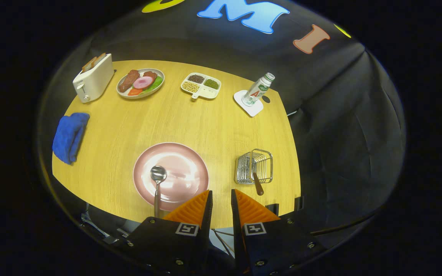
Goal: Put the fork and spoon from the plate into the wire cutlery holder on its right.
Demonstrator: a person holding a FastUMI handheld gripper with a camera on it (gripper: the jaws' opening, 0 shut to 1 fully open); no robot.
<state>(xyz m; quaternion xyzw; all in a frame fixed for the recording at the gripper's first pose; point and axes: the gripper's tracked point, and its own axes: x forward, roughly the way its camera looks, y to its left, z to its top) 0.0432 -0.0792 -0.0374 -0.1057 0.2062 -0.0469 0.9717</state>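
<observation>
Fork (258, 184) already stood in the wire holder (254, 166); the gripper (221, 199) — nearly closed, empty — next faced the spoon (158, 180) on the plate (184, 168).

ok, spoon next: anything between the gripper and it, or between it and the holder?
Nothing visible. The gripper is slightly open and holds nothing; the spoon lies on the plate just ahead-left of the fingers. Bare table separates plate and holder, which already holds a wooden-handled utensil.
</observation>
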